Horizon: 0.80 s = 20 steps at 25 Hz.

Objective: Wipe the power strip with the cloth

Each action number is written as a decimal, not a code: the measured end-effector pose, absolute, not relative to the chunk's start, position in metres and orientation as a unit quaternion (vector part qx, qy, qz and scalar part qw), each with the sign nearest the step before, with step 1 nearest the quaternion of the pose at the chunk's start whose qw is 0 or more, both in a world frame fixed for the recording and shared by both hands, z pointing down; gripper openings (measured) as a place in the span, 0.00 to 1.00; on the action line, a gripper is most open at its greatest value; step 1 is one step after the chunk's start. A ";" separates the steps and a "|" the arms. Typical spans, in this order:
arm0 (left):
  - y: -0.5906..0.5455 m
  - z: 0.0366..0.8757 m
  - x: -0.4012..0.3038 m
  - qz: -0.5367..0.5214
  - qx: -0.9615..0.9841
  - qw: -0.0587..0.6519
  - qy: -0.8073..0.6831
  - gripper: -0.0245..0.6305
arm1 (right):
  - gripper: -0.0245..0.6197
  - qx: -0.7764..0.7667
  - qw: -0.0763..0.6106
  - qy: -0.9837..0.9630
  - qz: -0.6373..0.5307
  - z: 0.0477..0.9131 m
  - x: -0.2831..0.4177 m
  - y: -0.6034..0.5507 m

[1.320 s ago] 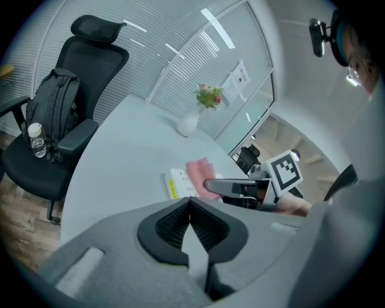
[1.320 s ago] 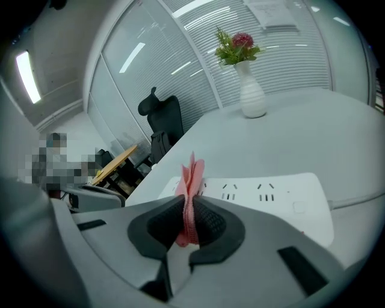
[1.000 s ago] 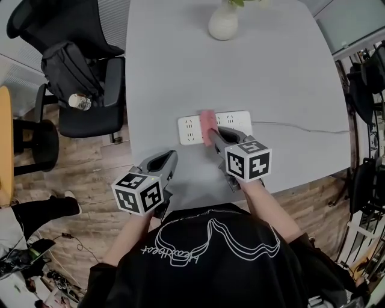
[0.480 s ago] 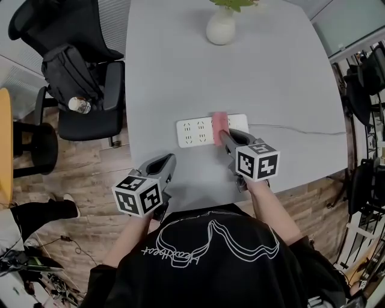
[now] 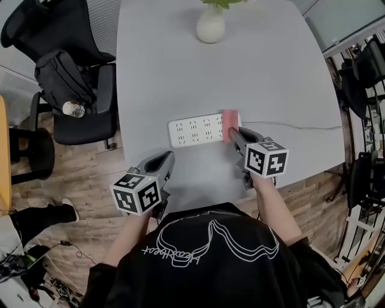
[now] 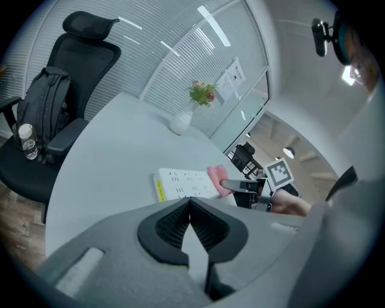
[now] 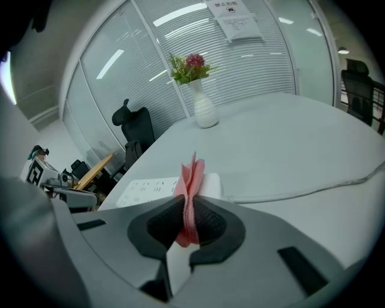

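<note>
A pale grey rounded table (image 5: pixel 283 78) stands on a wood-plank floor (image 5: pixel 90 192). Far ahead of both grippers, a white ceramic vase (image 5: pixel 210 27) holds a flowering sprig. To the left of the left gripper (image 5: pixel 163 161), a black office chair (image 5: pixel 90 123) carries a dark backpack (image 5: pixel 60 72) and a clear water bottle (image 5: pixel 73 109).

The left gripper hangs by the near table edge, its jaws pressed together on nothing. The right gripper (image 5: pixel 234 133) pinches a folded pink cloth (image 5: pixel 229 118). The cloth rests on the right end of the long white power strip (image 5: pixel 195 130), which lies just ahead of both grippers. The strip's pale cable (image 5: pixel 301 127) trails off to the right.

Only the gripper views show the room's walls: glass panels with white blinds (image 7: pixel 258 60) behind the vase, and a posted paper sheet (image 7: pixel 234 18). The left gripper view alone shows the right gripper from the side.
</note>
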<state>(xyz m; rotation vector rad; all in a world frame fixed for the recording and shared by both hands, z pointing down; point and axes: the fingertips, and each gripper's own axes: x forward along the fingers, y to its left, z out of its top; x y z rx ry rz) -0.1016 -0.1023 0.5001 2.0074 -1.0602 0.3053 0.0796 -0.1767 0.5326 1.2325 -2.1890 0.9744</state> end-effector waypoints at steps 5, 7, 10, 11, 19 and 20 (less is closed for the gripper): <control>-0.099 0.499 -0.096 0.121 0.798 0.412 -0.423 0.06 | 0.11 0.457 0.231 -0.787 0.345 0.534 0.103 -0.176; -0.098 0.498 -0.095 0.122 0.796 0.412 -0.425 0.06 | 0.10 0.459 0.232 -0.786 0.342 0.533 0.110 -0.175; -0.095 0.500 -0.095 0.122 0.791 0.415 -0.433 0.06 | 0.10 0.459 0.231 -0.789 0.337 0.533 0.120 -0.174; -0.095 0.500 -0.095 0.121 0.789 0.415 -0.437 0.06 | 0.10 0.461 0.228 -0.791 0.332 0.532 0.124 -0.175; -0.082 0.462 -0.077 0.089 0.793 0.384 -0.465 0.06 | 0.10 0.428 0.128 -0.857 0.258 0.475 0.133 -0.160; -0.079 0.454 -0.073 0.078 0.794 0.381 -0.467 0.06 | 0.10 0.417 0.117 -0.866 0.249 0.465 0.131 -0.154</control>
